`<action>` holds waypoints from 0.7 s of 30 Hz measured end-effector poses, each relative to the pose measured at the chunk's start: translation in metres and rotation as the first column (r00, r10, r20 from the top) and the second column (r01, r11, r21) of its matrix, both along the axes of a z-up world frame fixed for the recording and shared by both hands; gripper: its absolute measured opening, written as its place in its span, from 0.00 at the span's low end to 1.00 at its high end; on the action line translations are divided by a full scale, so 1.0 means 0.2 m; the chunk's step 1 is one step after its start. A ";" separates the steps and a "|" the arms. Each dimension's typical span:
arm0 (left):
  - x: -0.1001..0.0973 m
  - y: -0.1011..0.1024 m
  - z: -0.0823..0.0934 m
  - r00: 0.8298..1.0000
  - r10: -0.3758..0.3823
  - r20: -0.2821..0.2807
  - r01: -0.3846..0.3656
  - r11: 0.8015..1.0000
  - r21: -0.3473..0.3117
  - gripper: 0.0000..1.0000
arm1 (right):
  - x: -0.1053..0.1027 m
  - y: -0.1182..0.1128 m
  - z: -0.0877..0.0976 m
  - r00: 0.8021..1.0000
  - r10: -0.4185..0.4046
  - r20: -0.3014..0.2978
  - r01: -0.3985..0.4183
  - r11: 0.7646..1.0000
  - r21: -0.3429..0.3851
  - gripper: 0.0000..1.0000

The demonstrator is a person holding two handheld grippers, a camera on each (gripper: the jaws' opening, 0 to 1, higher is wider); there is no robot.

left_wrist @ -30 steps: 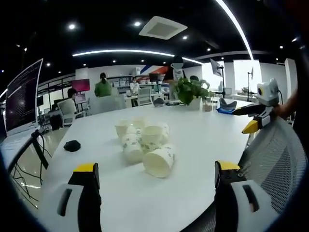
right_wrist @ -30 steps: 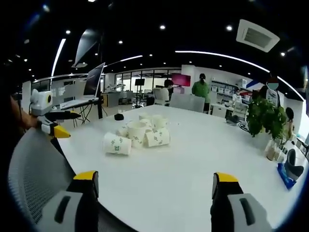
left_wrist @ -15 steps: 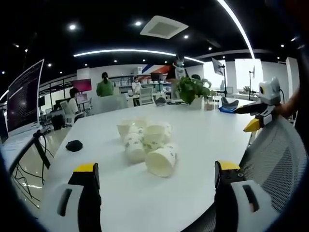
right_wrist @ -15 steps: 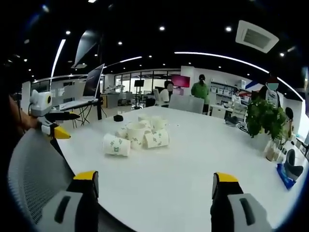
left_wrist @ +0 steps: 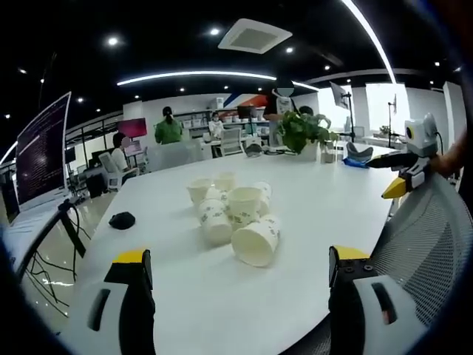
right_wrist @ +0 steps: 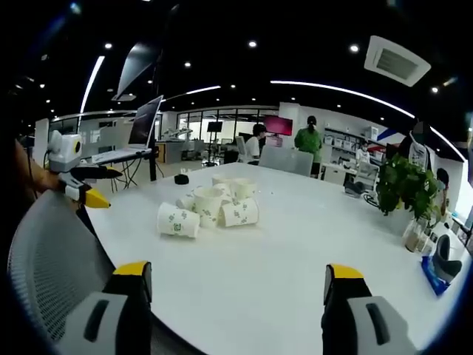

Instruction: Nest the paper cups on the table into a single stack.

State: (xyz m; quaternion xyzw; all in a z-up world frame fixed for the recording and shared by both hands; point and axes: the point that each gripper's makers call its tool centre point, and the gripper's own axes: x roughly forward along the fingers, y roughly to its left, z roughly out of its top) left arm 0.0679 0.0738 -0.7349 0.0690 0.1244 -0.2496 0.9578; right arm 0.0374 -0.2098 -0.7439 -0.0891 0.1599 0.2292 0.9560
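Note:
Several white paper cups with green print lie in a loose cluster (left_wrist: 233, 214) on the white table (left_wrist: 222, 296), some upright, some on their sides. The nearest cup (left_wrist: 256, 242) lies with its mouth toward me. In the right gripper view the same cluster (right_wrist: 211, 207) is left of centre, one cup (right_wrist: 177, 220) on its side at the near left. My left gripper (left_wrist: 236, 296) is open, well short of the cups; it also appears at the left (right_wrist: 89, 194) over a chair. My right gripper (right_wrist: 230, 299) is open; it appears far right (left_wrist: 403, 183).
A grey mesh chair back (left_wrist: 425, 237) stands by the table's near edge, also seen at lower left (right_wrist: 44, 259). A black mouse (left_wrist: 122, 219) lies left of the cups. A potted plant (left_wrist: 303, 133) stands at the table's far end. Monitors and people are in the background.
Both views have shifted slightly; the cup cluster looks a little nearer and larger in the left gripper view. The cups themselves have not moved. Both grippers stay open.

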 end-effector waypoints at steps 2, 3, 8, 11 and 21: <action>0.01 0.01 0.01 1.000 0.003 0.006 -0.003 1.000 0.001 0.99 | 0.00 0.00 0.00 1.000 -0.002 0.000 0.002 1.000 0.000 0.99; 0.01 0.01 0.01 1.000 0.004 0.007 -0.004 1.000 0.002 0.99 | 0.00 0.00 0.00 1.000 -0.002 0.000 0.002 1.000 0.000 0.99; 0.04 0.00 0.02 1.000 -0.022 0.007 0.022 0.999 0.042 0.99 | 0.00 0.00 0.01 1.000 0.001 0.008 -0.001 1.000 -0.005 0.99; 0.06 -0.01 0.02 0.999 -0.033 -0.012 0.034 0.999 0.043 0.97 | 0.00 0.00 0.01 1.000 0.000 0.013 0.000 1.000 -0.008 0.99; 0.18 -0.14 0.05 0.994 -0.085 -0.068 0.084 0.996 -0.015 0.86 | 0.00 0.00 0.00 1.000 0.003 0.010 -0.003 1.000 -0.013 0.98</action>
